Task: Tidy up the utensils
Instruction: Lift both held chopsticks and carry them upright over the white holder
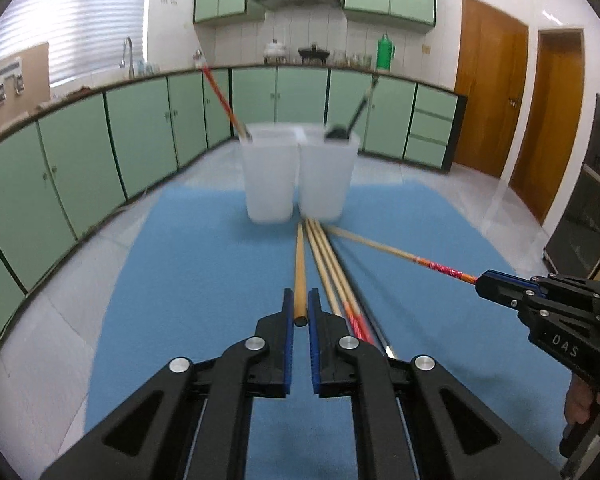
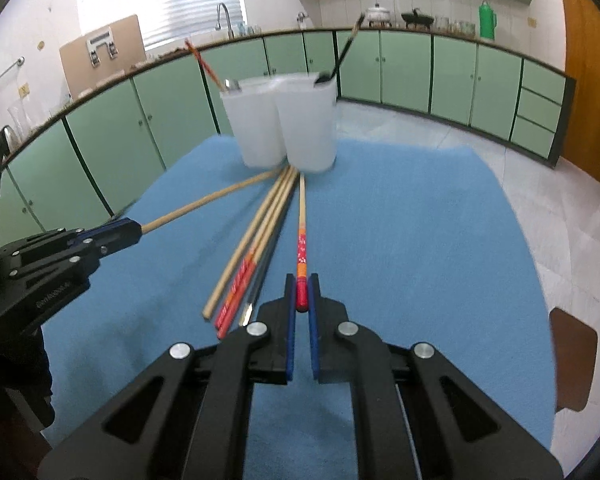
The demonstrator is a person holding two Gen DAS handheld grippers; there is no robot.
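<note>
Plain wooden chopstick [image 1: 299, 276] pinched in left gripper [image 1: 300, 312], red-patterned chopstick [image 2: 301, 264] in right gripper [image 2: 302, 294]

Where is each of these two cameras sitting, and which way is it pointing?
Left wrist: rides on the left gripper, looking down its fingers at a plain chopstick it grips, toward two cups; right gripper and a hand show at right.
Right wrist: rides on the right gripper, clamped on a red-ended chopstick; left gripper at left.
Shared: cups, blue mat, loose chopsticks, green cabinets.
</note>
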